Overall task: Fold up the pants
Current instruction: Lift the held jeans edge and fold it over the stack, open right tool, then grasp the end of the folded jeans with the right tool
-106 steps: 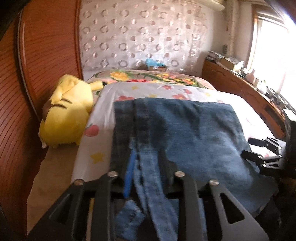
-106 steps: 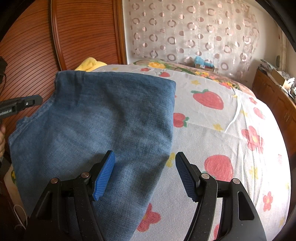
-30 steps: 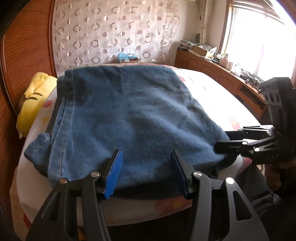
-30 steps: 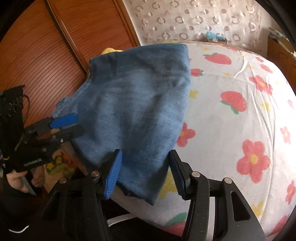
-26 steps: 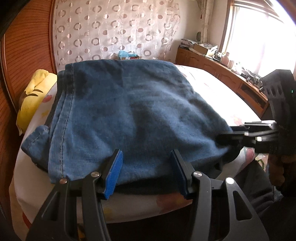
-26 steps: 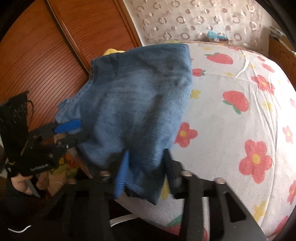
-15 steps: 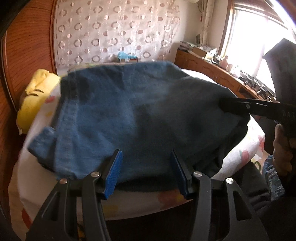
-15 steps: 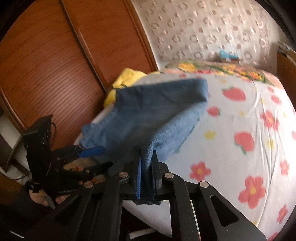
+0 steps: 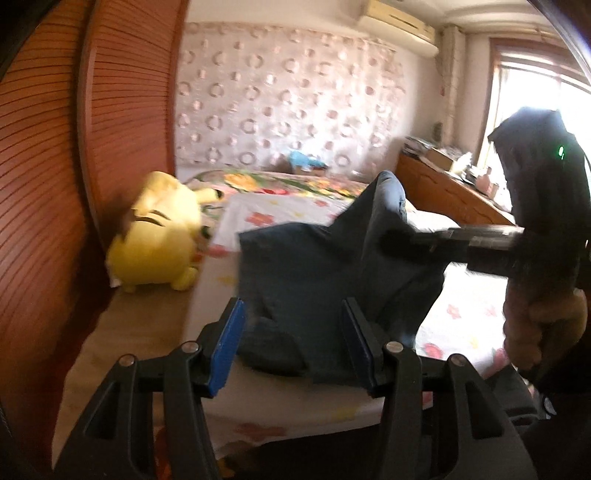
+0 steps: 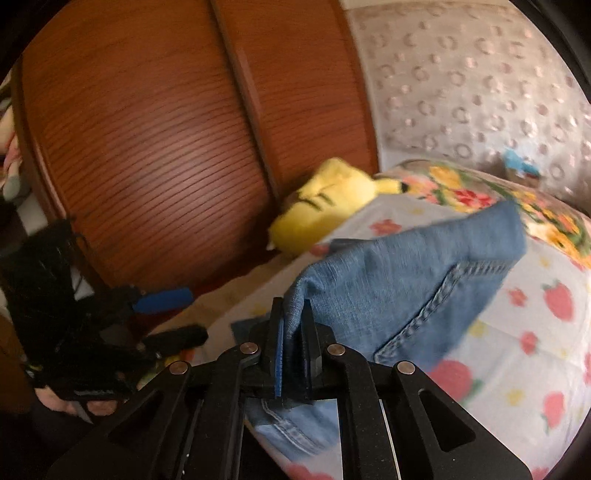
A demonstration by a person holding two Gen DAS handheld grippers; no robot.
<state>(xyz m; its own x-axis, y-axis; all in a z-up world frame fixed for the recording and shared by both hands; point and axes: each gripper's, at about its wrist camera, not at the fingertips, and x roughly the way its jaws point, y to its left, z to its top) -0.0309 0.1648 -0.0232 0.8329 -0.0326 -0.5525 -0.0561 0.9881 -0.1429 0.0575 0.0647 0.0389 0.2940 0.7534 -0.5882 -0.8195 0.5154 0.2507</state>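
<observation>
Right gripper (image 10: 291, 354): jaws clamped on a denim edge of the pants (image 10: 406, 288), bottom centre of the right wrist frame. From the clamp the cloth runs up and right, lifted off the bed (image 10: 546, 332). A stitched pocket seam shows on the raised part. More denim sits below the fingers at bottom centre.

Left gripper (image 9: 295, 343): jaws wide, holding nothing. In the left wrist frame the pants (image 9: 325, 273) fill the centre, bunched and peaked. Their lower edge sits between the two blue pads (image 9: 227, 347), seemingly beyond them; can't confirm contact. The right gripper (image 9: 424, 240) enters from the right edge and pinches the cloth at centre right, pulling it into a ridge.

In the right wrist frame the left gripper (image 10: 166, 314) is at lower left, fingers apart, well clear of the pants.

Around:
- Yellow plush (image 9: 159, 236) at left centre, between the wardrobe (image 9: 44, 184) and the floral sheet, near the pants but apart.
- Curtain (image 9: 288, 96) with ring pattern across the upper centre, small blue item (image 9: 306, 160) at its base.
- Wooden cabinet (image 9: 443, 195) with clutter at right, bright window (image 9: 535, 96) above it, AC unit (image 9: 399, 18) at top right.
- Green LED (image 9: 561, 150) on the right gripper body.

Nothing blocks the cloth. Frames are motion-blurred; no readable writing.
</observation>
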